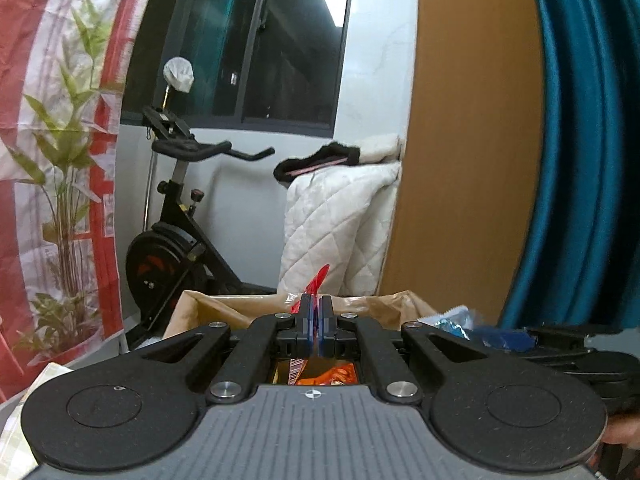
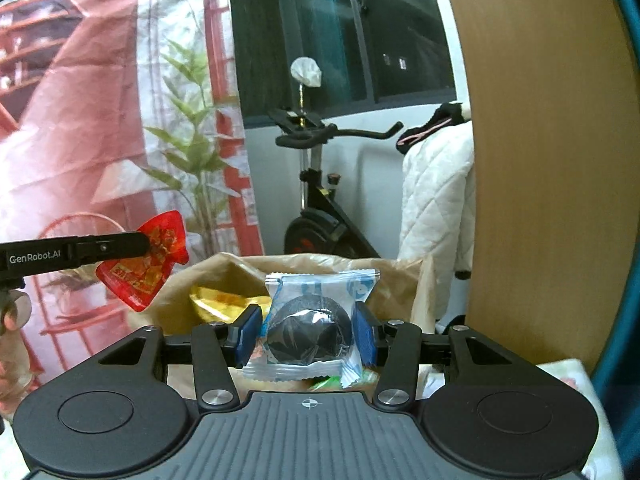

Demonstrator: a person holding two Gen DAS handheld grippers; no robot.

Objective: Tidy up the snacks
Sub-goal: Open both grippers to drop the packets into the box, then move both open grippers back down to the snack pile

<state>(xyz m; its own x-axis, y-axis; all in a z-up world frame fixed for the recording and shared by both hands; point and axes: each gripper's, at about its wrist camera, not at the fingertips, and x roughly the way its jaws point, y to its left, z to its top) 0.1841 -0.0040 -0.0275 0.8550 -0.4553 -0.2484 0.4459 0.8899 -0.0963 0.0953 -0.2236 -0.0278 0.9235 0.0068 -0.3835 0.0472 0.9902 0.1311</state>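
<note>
My left gripper (image 1: 316, 326) is shut on a thin red snack packet (image 1: 318, 284), held edge-on above a brown paper bag (image 1: 224, 308). In the right wrist view the same left gripper (image 2: 142, 242) shows at the left, with the red packet (image 2: 146, 264) hanging from it beside the bag (image 2: 396, 280). My right gripper (image 2: 306, 330) is shut on a clear blue-and-white packet holding a round black snack (image 2: 308, 330), just in front of the bag's opening. A yellow packet (image 2: 224, 302) lies inside the bag.
An exercise bike (image 1: 176, 236) and a white quilt (image 1: 340, 220) stand behind the bag. A wooden panel (image 1: 468, 140) and blue curtain (image 1: 580, 140) are at the right. A red printed sheet (image 2: 100, 120) hangs at the left. Orange snacks (image 1: 328, 374) lie under my left gripper.
</note>
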